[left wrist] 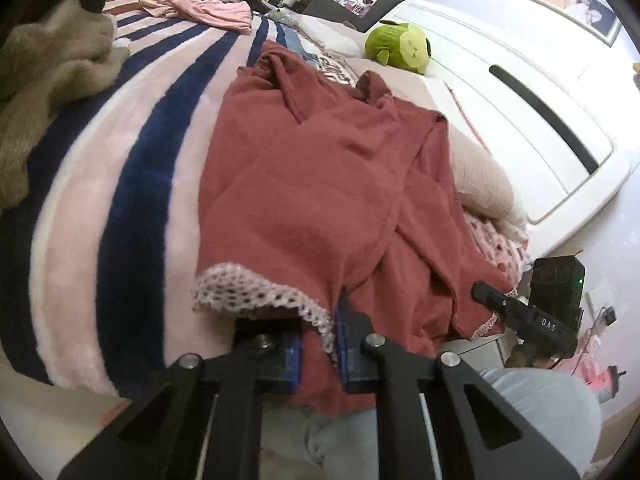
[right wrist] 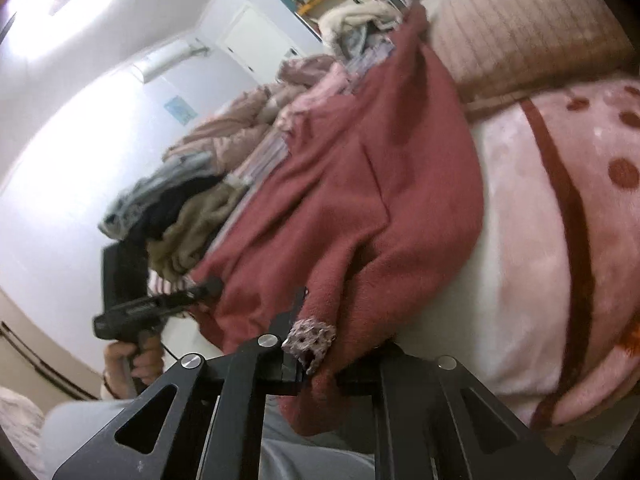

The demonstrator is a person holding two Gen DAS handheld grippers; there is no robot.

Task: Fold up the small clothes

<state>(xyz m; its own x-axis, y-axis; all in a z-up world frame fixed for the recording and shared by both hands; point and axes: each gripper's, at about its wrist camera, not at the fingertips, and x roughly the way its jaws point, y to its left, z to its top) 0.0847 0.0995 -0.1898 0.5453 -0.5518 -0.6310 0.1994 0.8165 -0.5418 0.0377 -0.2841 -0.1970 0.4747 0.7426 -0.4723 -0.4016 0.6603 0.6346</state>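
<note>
A dusty-red knit garment (left wrist: 320, 184) with pale lace trim (left wrist: 240, 288) lies rumpled lengthwise on the striped bed blanket (left wrist: 132, 184). My left gripper (left wrist: 320, 354) is shut on its near hem, cloth and lace pinched between the blue pads (left wrist: 292, 360). My right gripper (right wrist: 320, 364) is shut on another lace-edged corner of the same garment (right wrist: 360, 208), which drapes over its fingers. The right gripper also shows in the left wrist view (left wrist: 520, 312), at the garment's right edge. The left gripper shows in the right wrist view (right wrist: 160, 304).
A tan fleece (left wrist: 48, 80) and a pink garment (left wrist: 200, 10) lie on the bed at left and far. A green plush (left wrist: 400, 46), a pillow (left wrist: 480, 176) and a white headboard (left wrist: 540, 120) are to the right. A pink dotted blanket (right wrist: 560, 200) hangs at the bedside.
</note>
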